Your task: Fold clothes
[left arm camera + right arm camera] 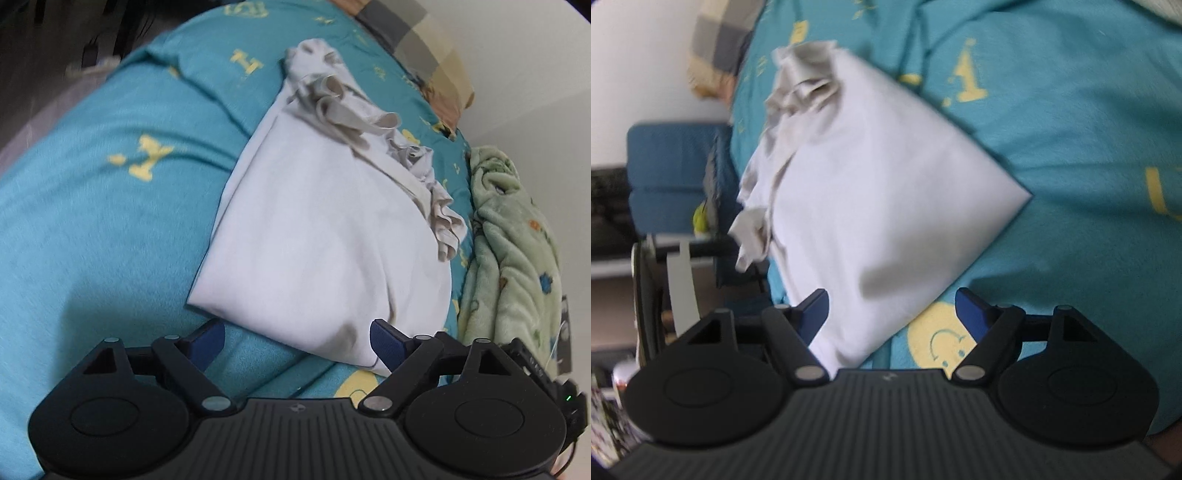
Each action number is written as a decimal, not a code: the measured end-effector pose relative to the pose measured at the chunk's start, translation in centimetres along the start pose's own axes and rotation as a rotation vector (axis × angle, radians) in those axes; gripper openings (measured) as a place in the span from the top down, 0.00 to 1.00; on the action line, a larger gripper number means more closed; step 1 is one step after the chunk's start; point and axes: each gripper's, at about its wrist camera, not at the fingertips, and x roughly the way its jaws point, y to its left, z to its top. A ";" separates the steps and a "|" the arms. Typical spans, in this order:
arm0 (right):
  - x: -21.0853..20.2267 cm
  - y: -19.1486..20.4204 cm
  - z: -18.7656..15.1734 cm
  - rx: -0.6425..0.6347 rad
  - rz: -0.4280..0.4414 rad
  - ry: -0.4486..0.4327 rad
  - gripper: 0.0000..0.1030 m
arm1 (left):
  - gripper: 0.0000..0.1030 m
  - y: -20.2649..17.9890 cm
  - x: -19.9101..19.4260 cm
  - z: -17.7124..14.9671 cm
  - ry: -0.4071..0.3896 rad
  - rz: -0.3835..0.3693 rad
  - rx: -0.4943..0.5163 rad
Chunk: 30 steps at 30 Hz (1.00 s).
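- Two grippers hang over one white garment (317,229) lying partly folded on a teal bedspread (110,221) printed with yellow letters.
- Left gripper (297,341): fingers released and spread wide, with the garment's near hem lying between them at about 12 o'clock; the right-hand pad seems to brush the cloth, but nothing is pinched.
- Right gripper (892,314): fingers likewise released, straddling the garment's near corner, which runs under the left-hand finger at about 10 o'clock; a yellow smiley print (938,336) shows in the gap.
- In the left wrist view the garment fills the middle of the frame, with a bunched grey frill (343,114) heaped at its far end toward 12 to 1 o'clock.
- A green fleece blanket (509,240) lies just beside the garment at 3 o'clock in that view.
- Risk: closing on the hem could catch bedspread along with it, since the cloth lies flat against the bedding.
- Risk: the two grips look uneven, one on a hem and one on a corner, so a lift would likely skew the fold.
- Risk: the loose frill may spill out or bulk up any fold laid across it.
- Risk: motion blur suggests haste; a fast pinch may take only the top layer.
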 end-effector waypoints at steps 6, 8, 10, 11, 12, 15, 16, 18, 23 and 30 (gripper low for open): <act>-0.1 -0.9 0.8 0.061 0.038 -0.107 0.25 | 0.16 1.6 0.8 0.8 -0.058 -0.123 -0.163; -0.1 -1.0 1.3 0.063 0.040 -0.142 0.25 | 0.20 2.0 1.1 0.9 -0.068 -0.152 -0.201; 0.2 -0.8 1.5 0.056 0.042 -0.147 0.26 | 0.27 2.2 1.4 1.1 -0.083 -0.169 -0.215; 0.2 -0.6 1.6 0.038 0.031 -0.153 0.32 | 0.35 2.3 1.5 1.2 -0.091 -0.172 -0.220; 0.3 -0.3 1.6 0.019 0.019 -0.158 0.35 | 0.40 2.4 1.6 1.2 -0.094 -0.171 -0.229; 0.3 -0.1 1.7 -0.013 -0.010 -0.175 0.70 | 0.82 2.8 1.7 1.5 -0.101 -0.129 -0.235; 0.1 -0.1 1.7 -0.016 -0.006 -0.180 0.80 | 0.88 3.0 1.7 1.5 -0.107 -0.136 -0.242; -0.6 0.2 1.7 -0.033 0.008 -0.197 0.89 | 0.92 3.2 1.3 1.6 -0.125 -0.159 -0.255; -3.0 2.2 1.1 -0.121 0.078 -0.256 0.92 | 0.94 1.9 -2.2 1.9 -0.214 -0.228 -0.230; -7.3 4.0 -0.6 -0.159 0.157 -0.301 0.93 | 0.95 -1.4 -8.7 1.8 -0.311 -0.261 -0.164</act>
